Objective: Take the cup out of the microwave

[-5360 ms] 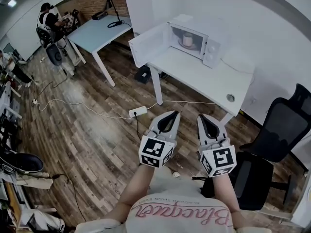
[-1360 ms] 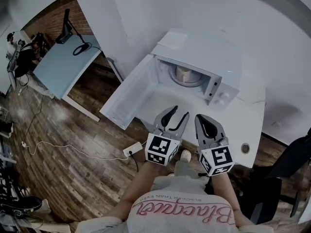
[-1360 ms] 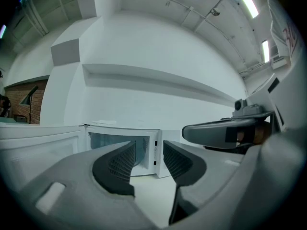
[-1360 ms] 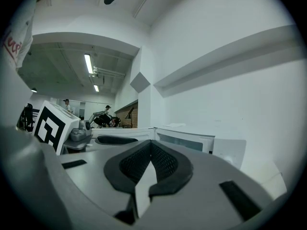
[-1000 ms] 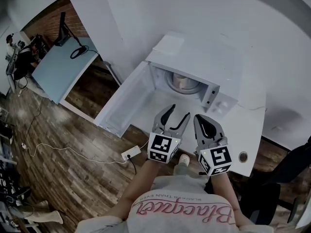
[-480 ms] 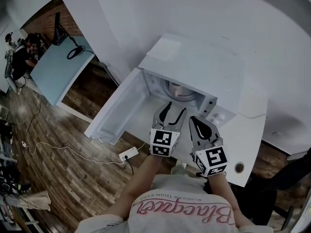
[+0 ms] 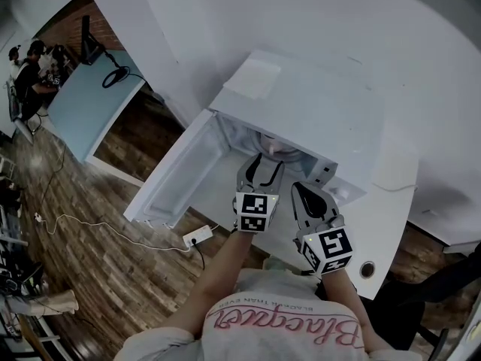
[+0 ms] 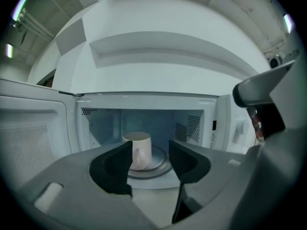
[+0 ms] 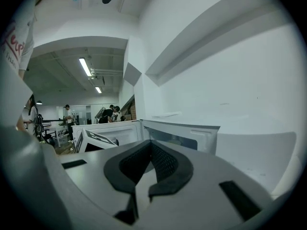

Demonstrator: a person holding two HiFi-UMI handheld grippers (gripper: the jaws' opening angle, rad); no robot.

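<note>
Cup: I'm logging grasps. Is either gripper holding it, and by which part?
Nothing is held. The left gripper is open, short of the cup; the right gripper is shut, empty.

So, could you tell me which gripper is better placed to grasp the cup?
Left. The left gripper has its jaws apart, aimed into the open microwave, with the cup just ahead. The right gripper is shut, with no cup in its view.

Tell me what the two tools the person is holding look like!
Both are light grey, with curved jaws lined in black textured pads. The left tool and the right tool each carry a white cube printed with black square markers. No cables show. The person wears a white shirt with pink curly writing.
</note>
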